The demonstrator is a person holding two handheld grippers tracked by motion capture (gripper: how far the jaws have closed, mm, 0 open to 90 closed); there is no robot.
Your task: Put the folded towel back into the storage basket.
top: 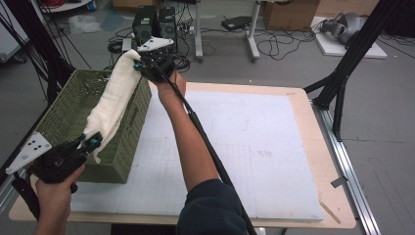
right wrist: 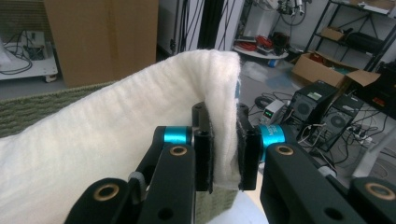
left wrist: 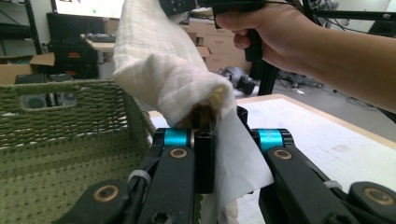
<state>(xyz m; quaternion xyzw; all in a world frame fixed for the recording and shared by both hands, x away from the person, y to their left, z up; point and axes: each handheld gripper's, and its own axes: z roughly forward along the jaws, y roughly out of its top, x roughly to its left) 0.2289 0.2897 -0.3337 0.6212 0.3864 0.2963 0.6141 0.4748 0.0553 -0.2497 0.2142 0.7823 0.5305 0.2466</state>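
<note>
A cream white towel [top: 113,100] hangs stretched in the air between my two grippers, above the right wall of a green woven basket [top: 63,112]. My left gripper [top: 90,143] is shut on the towel's near, lower end [left wrist: 187,88], by the basket's front corner. My right gripper [top: 141,63] is shut on the far, higher end [right wrist: 224,121], held up over the basket's back corner. In the left gripper view a loose flap of towel [left wrist: 238,158] drapes over the jaws, and the basket [left wrist: 60,154] lies at the left.
The basket stands at the left edge of a wooden table covered by a white mat [top: 254,142]. The right forearm [top: 188,142] crosses the mat with a black cable [top: 210,152] trailing along it. Computers and cables [top: 156,24] sit on the floor behind.
</note>
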